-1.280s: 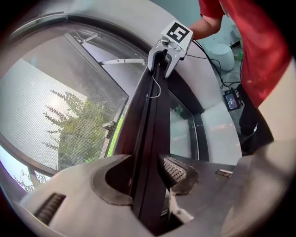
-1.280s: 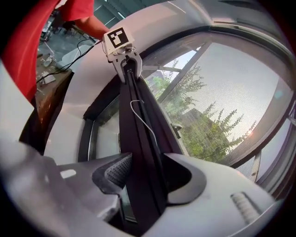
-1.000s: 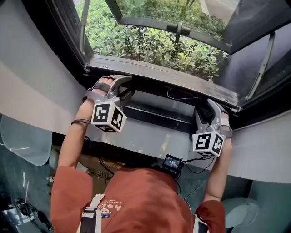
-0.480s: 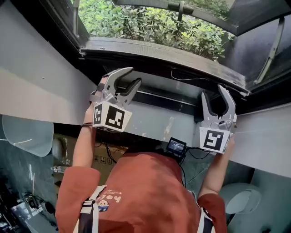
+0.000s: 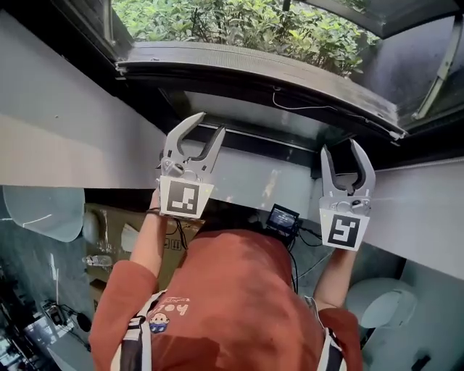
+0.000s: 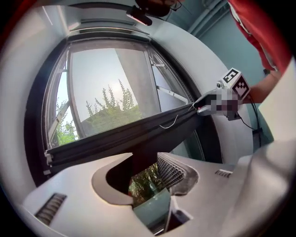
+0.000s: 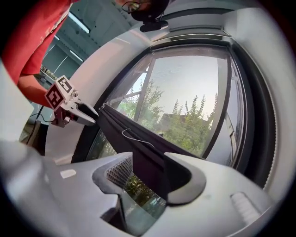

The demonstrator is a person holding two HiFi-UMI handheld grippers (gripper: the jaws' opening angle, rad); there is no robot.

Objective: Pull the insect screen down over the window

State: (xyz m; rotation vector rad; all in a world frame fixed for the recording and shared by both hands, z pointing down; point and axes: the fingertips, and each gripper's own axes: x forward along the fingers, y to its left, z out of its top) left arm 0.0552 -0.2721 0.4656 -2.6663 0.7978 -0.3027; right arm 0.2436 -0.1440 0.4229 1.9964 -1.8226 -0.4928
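The insect screen's dark pull bar [image 5: 254, 76] runs across the window opening just above the sill, with a thin white cord [image 5: 290, 101] hanging from it. My left gripper [image 5: 206, 124] is open a little below the bar's left part and does not touch it. My right gripper [image 5: 341, 148] is open below the bar's right part, also apart from it. In the left gripper view the bar [image 6: 138, 134] crosses beyond my empty jaws [image 6: 143, 178], with hazy mesh above it. The right gripper view shows the same bar [image 7: 138, 148] past its empty jaws [image 7: 148, 178].
The pale wall panel [image 5: 239, 181] under the sill is right behind both grippers. A small device with a screen [image 5: 283, 217] and cables hangs below it. The window's stay arm [image 5: 442, 65] slants at the right. Green bushes [image 5: 239, 22] lie outside. Cardboard boxes [image 5: 116, 224] are on the floor at the left.
Both grippers were up at the pull bar a second ago. They have since come off it, dropped lower and stand open and upright. The bar now sits lower over the window.
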